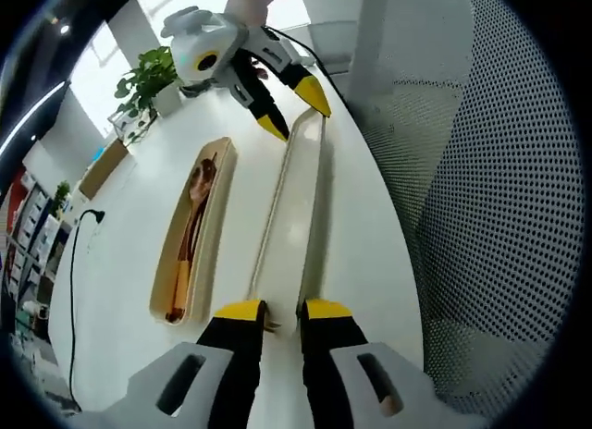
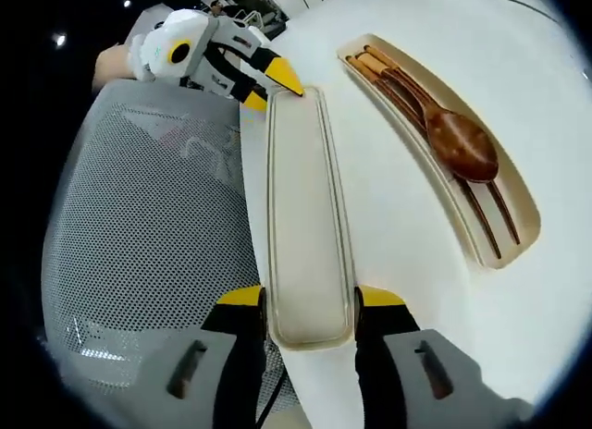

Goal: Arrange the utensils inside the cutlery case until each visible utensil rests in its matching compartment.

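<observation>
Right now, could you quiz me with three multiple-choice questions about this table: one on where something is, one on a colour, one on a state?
1. Where does the wooden spoon lie?
A. In the case base
B. On the bare table
C. On the mesh chair

2. What colour are the gripper tips?
A. Red
B. Yellow
C. Green

3. How does the right gripper stand at the lid?
A. Far from it
B. Jaws on either side of its end
C. Lying beneath it

Answers: 1 A, the spoon rests inside the tray with the chopsticks. 2 B, the tips show yellow. 3 B, the jaws flank the lid's near end.
</observation>
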A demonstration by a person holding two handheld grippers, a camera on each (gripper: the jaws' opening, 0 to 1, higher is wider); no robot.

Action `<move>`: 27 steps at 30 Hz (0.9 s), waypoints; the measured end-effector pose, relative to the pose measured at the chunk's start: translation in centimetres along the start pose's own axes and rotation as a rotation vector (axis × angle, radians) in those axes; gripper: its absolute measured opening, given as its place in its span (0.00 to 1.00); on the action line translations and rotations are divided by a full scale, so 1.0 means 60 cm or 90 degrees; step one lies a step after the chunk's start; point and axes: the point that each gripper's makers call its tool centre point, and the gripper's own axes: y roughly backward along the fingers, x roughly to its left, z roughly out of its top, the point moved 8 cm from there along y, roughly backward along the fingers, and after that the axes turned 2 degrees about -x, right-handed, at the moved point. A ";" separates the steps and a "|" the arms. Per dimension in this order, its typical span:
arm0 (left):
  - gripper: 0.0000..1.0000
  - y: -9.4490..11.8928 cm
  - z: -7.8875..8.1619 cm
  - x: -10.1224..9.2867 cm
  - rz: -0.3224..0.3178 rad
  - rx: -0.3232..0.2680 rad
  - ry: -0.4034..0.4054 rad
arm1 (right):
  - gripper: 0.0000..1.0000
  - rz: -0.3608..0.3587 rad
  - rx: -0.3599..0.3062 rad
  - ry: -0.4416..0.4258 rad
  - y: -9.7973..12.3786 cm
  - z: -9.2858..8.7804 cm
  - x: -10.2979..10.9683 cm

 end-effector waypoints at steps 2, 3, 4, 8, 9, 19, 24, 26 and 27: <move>0.14 0.004 0.000 -0.001 0.007 0.006 -0.011 | 0.36 0.015 -0.005 0.056 0.005 0.004 0.013; 0.12 0.005 0.001 -0.001 0.009 0.005 -0.016 | 0.36 0.009 -0.013 0.082 0.008 0.007 0.018; 0.12 0.007 0.002 -0.001 0.006 0.002 -0.020 | 0.36 0.000 -0.022 0.098 0.011 0.010 0.021; 0.09 0.012 0.008 0.000 0.003 -0.002 0.006 | 0.30 -0.037 -0.034 0.114 0.020 0.024 0.032; 0.09 0.012 0.010 0.002 0.001 -0.007 0.018 | 0.29 -0.054 -0.039 0.124 0.022 0.030 0.034; 0.05 0.012 0.020 0.011 -0.013 -0.019 0.072 | 0.06 -0.229 -0.005 0.233 0.022 0.038 0.001; 0.06 0.015 0.010 0.015 -0.006 -0.031 0.092 | 0.03 -0.232 -0.033 0.257 0.025 0.043 0.000; 0.07 0.013 0.005 0.019 0.001 -0.024 0.092 | 0.03 -0.226 -0.032 0.252 0.024 0.045 0.001; 0.07 0.010 0.002 0.020 0.002 -0.018 0.087 | 0.03 -0.224 -0.032 0.252 0.024 0.045 0.002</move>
